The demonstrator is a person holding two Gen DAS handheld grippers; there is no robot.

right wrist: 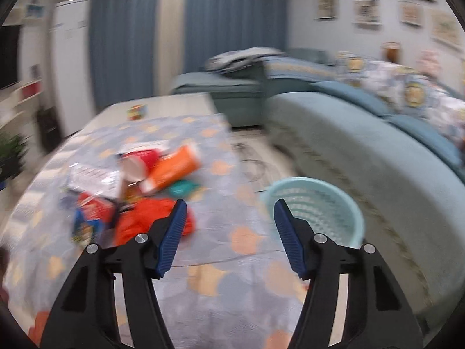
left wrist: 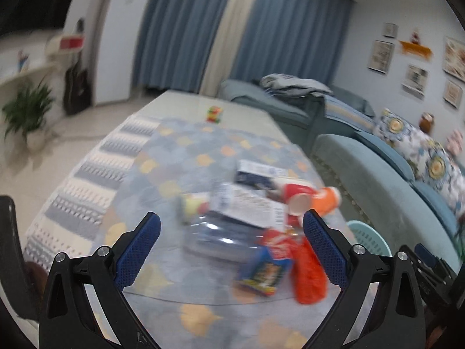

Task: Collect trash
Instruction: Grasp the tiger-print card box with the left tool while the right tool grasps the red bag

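Left gripper [left wrist: 231, 221]: black rigid arms, blue cross-hatched pads, spread wide, nothing between them
Right gripper [right wrist: 229, 209]: same build, blue ribbed pads, spread wide, holding nothing
Table [left wrist: 96, 180]: long top under a soft cloth printed in grey-blue scales with orange patches
Trash pile [left wrist: 255, 218]: loose heap on the cloth, blurred; lies ahead of the left gripper, between and just beyond its pads
Red paper cup [left wrist: 296, 196]: cone shape, on its side, white inside facing the left wrist camera
Orange cup [right wrist: 174, 168]: paper cylinder, on its side, touching the red cup
Orange bag [right wrist: 145, 221]: crumpled thin plastic, partly behind the right gripper's left pad
Blue snack packet [left wrist: 263, 270]: glossy printed foil, flat, just beside the orange bag
White printed sheet [left wrist: 250, 203]: flat packaging with fine text, near the pile's centre
Clear plastic wrap [left wrist: 215, 238]: glossy, see-through, exact shape not readable
Basket [right wrist: 328, 203]: pale teal round plastic, perforated wall, stands off the table edge beside the sofa [right wrist: 363, 151], behind the right gripper's right pad, apart from the pile
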